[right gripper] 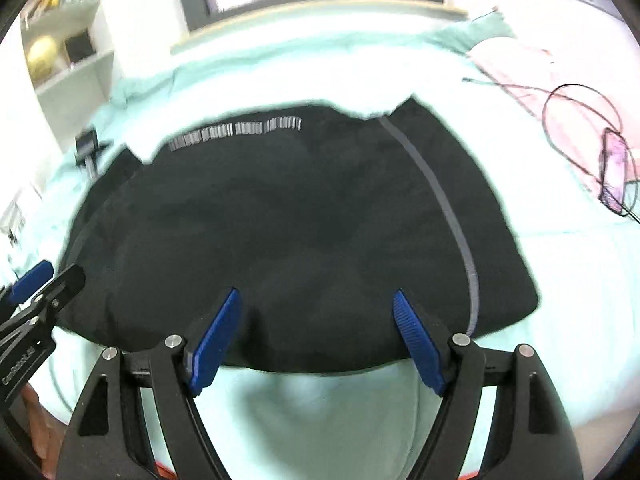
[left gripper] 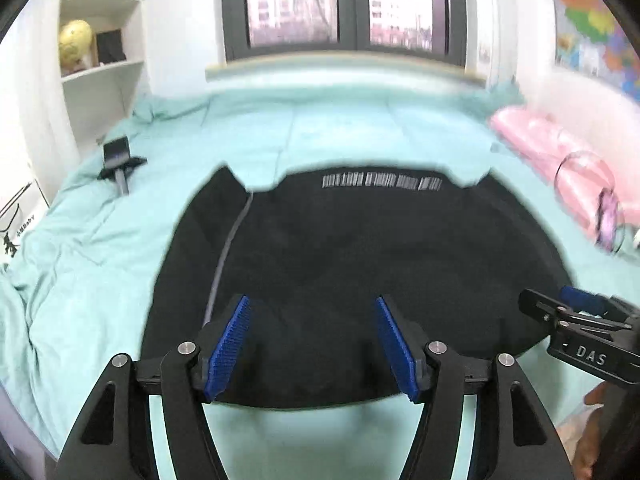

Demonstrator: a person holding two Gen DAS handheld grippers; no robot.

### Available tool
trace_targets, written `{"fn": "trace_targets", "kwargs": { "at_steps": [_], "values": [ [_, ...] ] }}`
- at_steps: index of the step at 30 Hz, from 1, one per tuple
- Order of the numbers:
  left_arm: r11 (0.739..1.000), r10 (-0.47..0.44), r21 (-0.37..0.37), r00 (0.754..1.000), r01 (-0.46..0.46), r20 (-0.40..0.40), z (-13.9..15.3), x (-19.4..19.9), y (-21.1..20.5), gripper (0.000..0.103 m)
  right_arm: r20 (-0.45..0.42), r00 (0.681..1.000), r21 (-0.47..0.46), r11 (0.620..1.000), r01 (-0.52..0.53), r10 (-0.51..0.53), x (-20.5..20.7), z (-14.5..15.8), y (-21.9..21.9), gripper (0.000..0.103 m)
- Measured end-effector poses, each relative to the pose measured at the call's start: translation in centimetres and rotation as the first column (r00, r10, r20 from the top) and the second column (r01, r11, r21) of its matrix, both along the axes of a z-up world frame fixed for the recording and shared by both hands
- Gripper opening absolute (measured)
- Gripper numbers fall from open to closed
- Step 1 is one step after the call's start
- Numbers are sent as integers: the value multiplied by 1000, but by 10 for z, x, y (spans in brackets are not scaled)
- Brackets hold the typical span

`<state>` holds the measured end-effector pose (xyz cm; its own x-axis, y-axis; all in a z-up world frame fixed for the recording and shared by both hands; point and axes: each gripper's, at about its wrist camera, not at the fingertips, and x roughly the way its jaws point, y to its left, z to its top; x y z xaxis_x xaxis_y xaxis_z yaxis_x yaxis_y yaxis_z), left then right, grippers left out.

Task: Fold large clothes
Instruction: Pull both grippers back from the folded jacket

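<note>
A black garment [left gripper: 360, 260] lies spread flat on the mint-green bed sheet [left gripper: 100, 260]. It has a white barcode-like print [left gripper: 382, 181] near its far edge and a grey stripe [left gripper: 228, 252] down one side. My left gripper [left gripper: 312, 304] hovers over the garment's near edge, open, with nothing between its blue pads [left gripper: 228, 344]. My right gripper [right gripper: 316, 294] hangs beside it over the same near edge [right gripper: 320, 364], also open and holding nothing. Each gripper shows at the side of the other's view: the right gripper [left gripper: 576, 308] and the left gripper [right gripper: 44, 276].
A small dark device on a stand [left gripper: 118, 156] sits on the bed at the left. Pink bedding [left gripper: 560, 152] with a pink phone and looped cable [right gripper: 614, 168] lies at the right. White shelves [left gripper: 100, 68] stand at the far left, below a window [left gripper: 340, 4].
</note>
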<state>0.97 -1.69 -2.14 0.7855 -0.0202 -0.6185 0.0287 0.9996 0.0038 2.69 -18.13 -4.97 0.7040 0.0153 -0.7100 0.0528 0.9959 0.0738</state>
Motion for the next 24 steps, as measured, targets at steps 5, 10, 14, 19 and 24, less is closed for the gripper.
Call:
{"fn": "trace_targets", "kwargs": {
  "at_steps": [5,10,14,19,24],
  "values": [
    [1000,-19,25,1000,18,22,43,-13,4,78,115,993,-58,998,37,-30,-17,71,-1,86],
    [995,-17,98,998,11,61,79,-16,-2,78,213,977,-51,998,32,-21,-31,121,4,96],
    [994,-11,105,997,3,80,81,-20,-7,79,237,971,-68,997,43,-26,-35,134,11,97],
    [993,2,114,998,-9,58,68,-16,-15,79,196,980,-76,997,26,-11,-27,122,16,97],
    [995,32,99,999,-33,11,54,-4,-13,79,151,989,-69,997,21,-10,-13,104,14,97]
  ]
}}
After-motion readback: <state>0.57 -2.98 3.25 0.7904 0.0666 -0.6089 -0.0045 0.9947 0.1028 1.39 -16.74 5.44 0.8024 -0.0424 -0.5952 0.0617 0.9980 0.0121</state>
